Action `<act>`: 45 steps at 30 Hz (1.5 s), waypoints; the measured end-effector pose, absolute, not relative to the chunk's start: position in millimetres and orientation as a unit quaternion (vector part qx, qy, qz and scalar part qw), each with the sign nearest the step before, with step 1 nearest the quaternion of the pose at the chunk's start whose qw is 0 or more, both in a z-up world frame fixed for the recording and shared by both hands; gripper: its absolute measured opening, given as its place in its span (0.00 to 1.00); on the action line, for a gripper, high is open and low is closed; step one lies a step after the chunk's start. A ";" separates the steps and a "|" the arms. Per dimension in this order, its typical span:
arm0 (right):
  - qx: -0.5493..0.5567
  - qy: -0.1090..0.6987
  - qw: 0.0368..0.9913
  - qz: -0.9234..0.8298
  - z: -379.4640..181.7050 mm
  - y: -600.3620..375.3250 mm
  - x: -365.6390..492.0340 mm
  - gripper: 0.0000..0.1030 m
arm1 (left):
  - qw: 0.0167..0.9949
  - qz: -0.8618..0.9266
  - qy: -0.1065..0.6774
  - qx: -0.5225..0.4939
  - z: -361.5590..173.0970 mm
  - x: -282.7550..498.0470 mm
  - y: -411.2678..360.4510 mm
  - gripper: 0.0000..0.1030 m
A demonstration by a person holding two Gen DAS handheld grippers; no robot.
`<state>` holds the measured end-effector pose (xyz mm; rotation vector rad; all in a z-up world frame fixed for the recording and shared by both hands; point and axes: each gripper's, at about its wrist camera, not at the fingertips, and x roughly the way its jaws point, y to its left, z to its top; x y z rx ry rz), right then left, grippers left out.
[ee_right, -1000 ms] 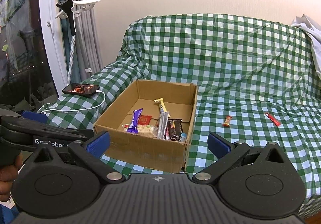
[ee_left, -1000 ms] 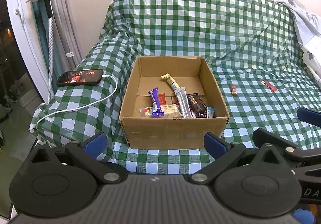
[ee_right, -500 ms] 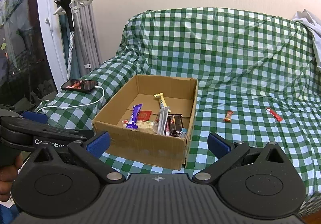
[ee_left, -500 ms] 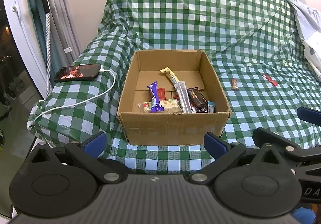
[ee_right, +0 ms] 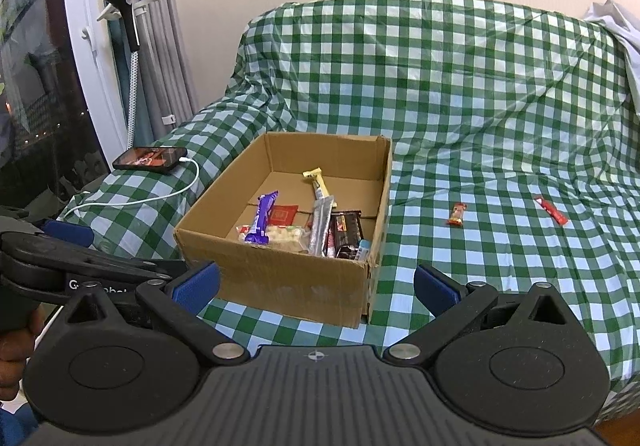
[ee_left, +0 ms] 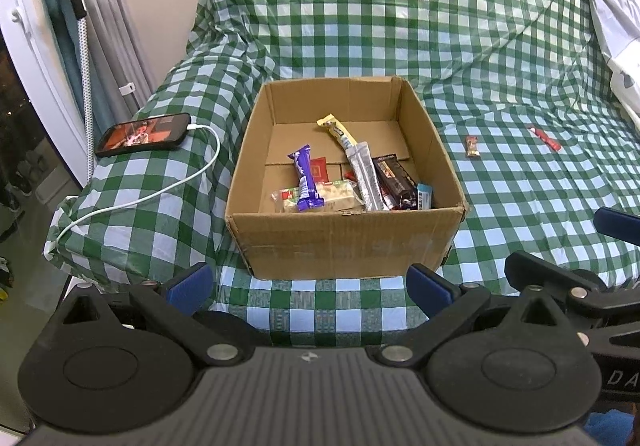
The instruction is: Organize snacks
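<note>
A cardboard box [ee_left: 344,242] [ee_right: 280,278] sits on a green checked cover and holds several snacks, among them a purple bar [ee_left: 306,178] [ee_right: 262,220], a silver pouch [ee_left: 366,178] and a dark bar [ee_right: 347,232]. Two snacks lie loose to the right: a small brown one [ee_left: 472,146] [ee_right: 457,214] and a red stick [ee_left: 545,138] [ee_right: 551,210]. My left gripper [ee_left: 310,286] is open and empty in front of the box. My right gripper [ee_right: 316,284] is open and empty, near the box's right front corner.
A phone [ee_left: 144,134] [ee_right: 151,158] on a white cable lies on the left armrest. A steamer on a stand [ee_right: 124,6] and curtains are at far left. White cloth [ee_left: 616,26] lies at the right end.
Both grippers have drawn back and risen a little, so the box and sofa sit lower in view. Both stay open. Nothing was picked up.
</note>
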<state>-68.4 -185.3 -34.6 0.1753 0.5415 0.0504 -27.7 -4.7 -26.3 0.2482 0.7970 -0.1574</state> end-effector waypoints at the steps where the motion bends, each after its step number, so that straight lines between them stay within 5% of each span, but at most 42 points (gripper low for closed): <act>1: 0.088 0.269 0.959 0.025 -36.0 -186.3 -66.5 0.99 | 0.910 -0.076 0.388 0.122 -27.3 -26.0 -5.6 1.00; 16: 0.133 0.278 0.951 -0.032 -52.4 -247.2 -48.7 0.99 | 0.899 -0.104 0.400 0.143 -26.9 14.2 -57.3 1.00; 27: 0.147 0.263 0.939 -0.163 -76.1 -376.3 -25.3 0.99 | 0.876 -0.178 0.429 0.129 -36.4 98.7 -193.7 1.00; 38: 0.138 0.288 0.927 -0.197 -163.4 -515.0 121.3 0.99 | 0.819 -0.224 0.497 0.178 -148.5 249.6 -365.0 1.00; 45: 0.116 0.309 0.925 -0.190 -243.2 -586.2 231.6 0.99 | 0.822 -0.209 0.499 0.178 -236.2 318.8 -404.9 1.00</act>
